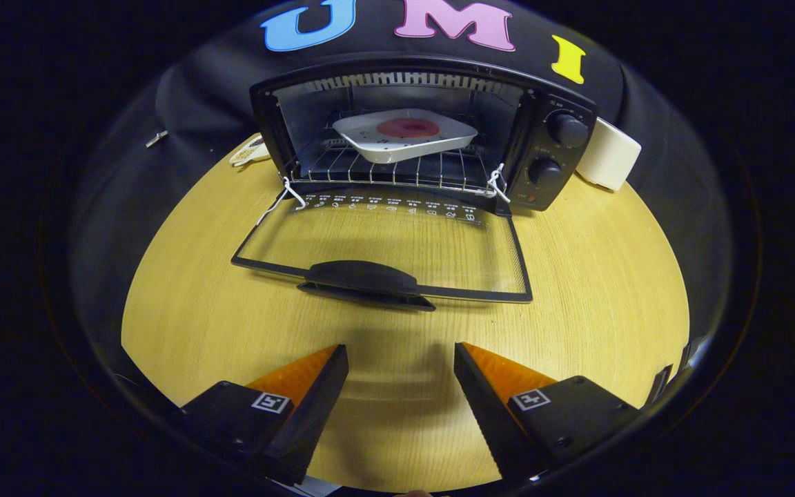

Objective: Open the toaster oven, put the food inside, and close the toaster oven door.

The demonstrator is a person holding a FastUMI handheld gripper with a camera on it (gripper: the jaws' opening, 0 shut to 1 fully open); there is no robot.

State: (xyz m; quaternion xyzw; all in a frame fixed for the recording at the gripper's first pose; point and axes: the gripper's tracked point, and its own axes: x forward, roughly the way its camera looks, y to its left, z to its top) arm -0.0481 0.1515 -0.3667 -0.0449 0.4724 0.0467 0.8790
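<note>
cloth-walled test booth: toaster oven (411, 134) on wooden table (577, 290)

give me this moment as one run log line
oven door: open flat | plate of food: on rack inside | gripper: open, holding nothing, short of door handle | left: close door

Bright overhead light, sharp focus, fisheye-bowed edges

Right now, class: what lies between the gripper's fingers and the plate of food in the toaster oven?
In the gripper view: bare table, then the open glass door with its handle, beyond the open gripper, before the plate.
</note>
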